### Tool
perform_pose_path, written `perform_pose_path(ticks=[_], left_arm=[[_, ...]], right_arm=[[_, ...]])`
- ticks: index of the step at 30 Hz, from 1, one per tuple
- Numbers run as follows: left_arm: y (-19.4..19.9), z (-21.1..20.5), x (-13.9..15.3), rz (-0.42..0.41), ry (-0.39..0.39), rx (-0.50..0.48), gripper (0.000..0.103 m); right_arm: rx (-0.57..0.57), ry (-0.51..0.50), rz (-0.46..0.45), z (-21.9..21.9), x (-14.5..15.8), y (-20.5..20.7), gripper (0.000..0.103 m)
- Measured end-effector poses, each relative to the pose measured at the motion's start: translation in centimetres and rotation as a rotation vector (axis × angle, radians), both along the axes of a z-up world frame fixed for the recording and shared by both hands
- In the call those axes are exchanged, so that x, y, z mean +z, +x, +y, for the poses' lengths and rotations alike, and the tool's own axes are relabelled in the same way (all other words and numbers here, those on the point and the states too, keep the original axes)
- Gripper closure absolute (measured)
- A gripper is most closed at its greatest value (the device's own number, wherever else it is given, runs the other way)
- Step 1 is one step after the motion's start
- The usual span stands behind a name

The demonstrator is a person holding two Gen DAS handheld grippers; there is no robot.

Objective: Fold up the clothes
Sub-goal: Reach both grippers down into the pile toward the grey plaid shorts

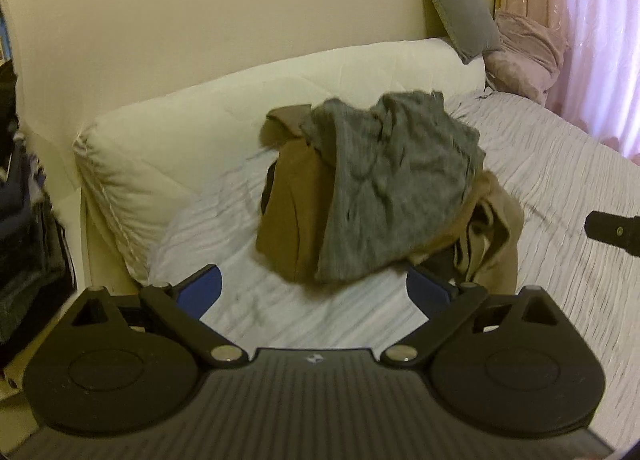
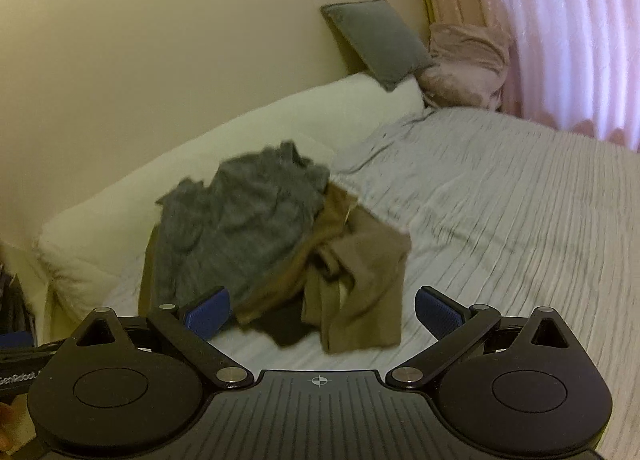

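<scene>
Clothes sit heaped on the bed [image 1: 540, 180]: a grey knit garment [image 1: 396, 188] rumpled over brown garments [image 2: 360, 272], beside the white duvet roll [image 1: 168, 148]. Left claw [image 1: 314, 288] and right claw [image 2: 322, 310] both hang spread wide, holding nothing, just short of the pile. Best pinch one garment's edge alone, lift clear, spread flat. No containers show.

Two handheld grippers, both w/ jaws spread wide & nothing between the blue pads. Left gripper [image 1: 314, 292] points fwd, level, fingers apart at equal angles. Right gripper [image 2: 322, 310] same pose, also empty. Tip of right gripper pokes in at right edge of left wrist view; the two sit near each other, side by side
</scene>
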State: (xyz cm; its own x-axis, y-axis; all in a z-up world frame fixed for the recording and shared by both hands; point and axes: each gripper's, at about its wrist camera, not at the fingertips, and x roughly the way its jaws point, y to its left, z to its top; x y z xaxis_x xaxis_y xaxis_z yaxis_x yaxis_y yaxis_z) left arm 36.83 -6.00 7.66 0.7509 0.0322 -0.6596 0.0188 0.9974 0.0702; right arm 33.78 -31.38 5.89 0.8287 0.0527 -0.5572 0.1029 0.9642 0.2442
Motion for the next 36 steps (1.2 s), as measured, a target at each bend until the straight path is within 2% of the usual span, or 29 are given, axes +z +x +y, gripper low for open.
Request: perform_pose_path(ticks=[5,6,7,8,14,15,16,17,19,23,29,31,32,33,34,35,36], left_arm=[[4.4,0.7,2.0,0.023,-0.01,-0.03,0.011],[5.3,0.7,2.2,0.028,-0.01,-0.041,0.013],[6.1,0.9,2.3,0.036,-0.009,-0.053,0.013],[6.9,0.9,2.1,0.044,-0.01,-0.064,0.015],[12.5,1.6,-0.2,0.131,-0.053,-0.092,0.028],[13.7,1.7,-0.9,0.15,-0.063,-0.094,0.031],[14.7,1.7,-1.6,0.164,-0.071,-0.094,0.032],[15.6,1.7,-2.2,0.177,-0.079,-0.095,0.033],[17.3,1.6,-3.5,0.202,-0.096,-0.097,0.035],[20.3,1.5,-5.9,0.258,-0.135,-0.109,0.035],[22.7,1.4,-8.1,0.303,-0.181,-0.126,0.035],[23.2,1.4,-8.6,0.314,-0.191,-0.136,0.039],[23.4,1.5,-8.8,0.318,-0.198,-0.143,0.047],[23.6,1.6,-8.9,0.324,-0.227,-0.157,0.061],[23.7,1.7,-9.0,0.329,-0.26,-0.171,0.069],[23.9,1.9,-9.1,0.334,-0.292,-0.186,0.086],[23.9,2.2,-9.0,0.339,-0.339,-0.189,0.093]], right_arm=[[-0.007,0.017,-0.002,-0.1,2.8,3.4,0.002],[-0.011,0.014,-0.004,-0.1,3.1,4.1,0.005],[-0.014,0.017,-0.003,-0.1,3.3,4.9,0.015],[-0.015,0.03,0.006,-0.1,3.0,5.9,0.02],[-0.023,0.109,0.062,-0.5,1.2,11.7,0.02],[-0.022,0.12,0.073,-0.5,0.8,12.7,0.021],[-0.018,0.126,0.086,-0.6,0.0,13.8,0.029],[-0.011,0.137,0.101,-0.7,-0.9,14.9,0.041],[-0.011,0.177,0.141,-1.3,-2.7,16.7,0.047],[-0.038,0.231,0.196,-2.4,-6.0,19.9,0.047],[-0.053,0.267,0.193,-2.9,-8.9,22.8,0.047],[-0.052,0.286,0.184,-2.9,-9.6,23.5,0.047],[-0.052,0.3,0.175,-3.0,-9.9,23.8,0.047],[-0.049,0.308,0.17,-3.0,-10.1,24.1,0.048],[-0.042,0.304,0.174,-2.9,-10.2,24.4,0.075],[-0.034,0.299,0.177,-2.7,-10.3,24.7,0.091],[-0.027,0.289,0.174,-2.6,-10.0,24.7,0.091]])
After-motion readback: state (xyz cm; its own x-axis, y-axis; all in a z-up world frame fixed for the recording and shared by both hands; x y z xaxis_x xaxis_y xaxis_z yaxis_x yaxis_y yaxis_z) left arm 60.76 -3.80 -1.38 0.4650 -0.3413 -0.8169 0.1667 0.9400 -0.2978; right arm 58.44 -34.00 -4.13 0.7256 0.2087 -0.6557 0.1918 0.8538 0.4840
